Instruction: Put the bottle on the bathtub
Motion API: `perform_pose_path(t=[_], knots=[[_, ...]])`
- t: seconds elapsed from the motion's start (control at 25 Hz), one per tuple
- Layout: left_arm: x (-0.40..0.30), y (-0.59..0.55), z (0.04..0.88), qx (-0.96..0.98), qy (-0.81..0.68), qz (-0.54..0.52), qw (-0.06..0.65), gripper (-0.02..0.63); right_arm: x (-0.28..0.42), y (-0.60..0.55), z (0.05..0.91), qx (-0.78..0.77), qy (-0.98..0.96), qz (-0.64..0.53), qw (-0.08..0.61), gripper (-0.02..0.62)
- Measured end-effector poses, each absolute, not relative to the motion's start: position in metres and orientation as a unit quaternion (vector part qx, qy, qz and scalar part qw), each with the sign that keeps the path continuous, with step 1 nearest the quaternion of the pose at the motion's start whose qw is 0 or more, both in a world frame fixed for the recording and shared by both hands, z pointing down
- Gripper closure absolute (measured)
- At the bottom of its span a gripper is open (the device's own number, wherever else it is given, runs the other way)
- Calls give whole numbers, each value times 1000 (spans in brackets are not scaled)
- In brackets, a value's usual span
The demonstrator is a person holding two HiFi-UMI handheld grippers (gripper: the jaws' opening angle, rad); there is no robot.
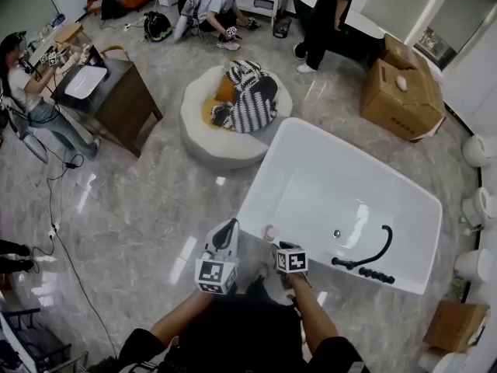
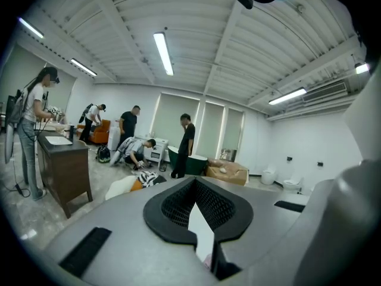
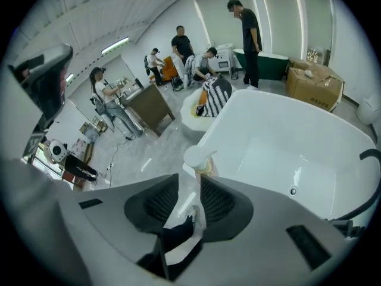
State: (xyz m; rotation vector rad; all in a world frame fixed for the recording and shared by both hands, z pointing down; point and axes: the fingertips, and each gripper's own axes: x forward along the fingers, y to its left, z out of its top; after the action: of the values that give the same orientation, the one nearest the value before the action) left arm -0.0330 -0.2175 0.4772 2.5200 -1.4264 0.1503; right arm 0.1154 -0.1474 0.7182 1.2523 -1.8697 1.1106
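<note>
A small bottle [image 1: 269, 232] with a white pump cap stands upright on the near left corner of the white bathtub's rim [image 1: 311, 127]. In the right gripper view the bottle [image 3: 199, 157] sits just beyond the fingertips, not between them. My right gripper [image 1: 276, 245] [image 3: 189, 180] is open by a narrow gap, through which floor and a shoe show. To the left of the tub's corner my left gripper [image 1: 231, 224] [image 2: 193, 182] is shut and empty, raised over the floor and pointing across the room.
A black hand-shower hose [image 1: 371, 256] lies on the tub's near right rim. A round white pouf [image 1: 203, 134] with a striped cushion stands left of the tub. There is a cardboard box [image 1: 400, 92] beyond it, a dark desk [image 1: 124, 99] at left, toilets [image 1: 475, 150] at right and several people at the back.
</note>
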Motion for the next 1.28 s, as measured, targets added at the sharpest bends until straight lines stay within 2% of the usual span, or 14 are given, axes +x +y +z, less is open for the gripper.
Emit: perform_pose_path(t=[0.12,0.2,0.72,1.28], knots=[[-31,-217,463,863,-489,49,117,590,123,-160,676,506,-721,387,273,539],[-30,-218,452,864,-488,44,114,591,128,-171,645,530,-729,356,248,559],[-17,-205,416,879,-470,19,83,590,139,-189,450,629,-764,134,49,584],[-20,-197,421,877,-473,17,89,590,130,-168,441,641,-757,123,31,586]])
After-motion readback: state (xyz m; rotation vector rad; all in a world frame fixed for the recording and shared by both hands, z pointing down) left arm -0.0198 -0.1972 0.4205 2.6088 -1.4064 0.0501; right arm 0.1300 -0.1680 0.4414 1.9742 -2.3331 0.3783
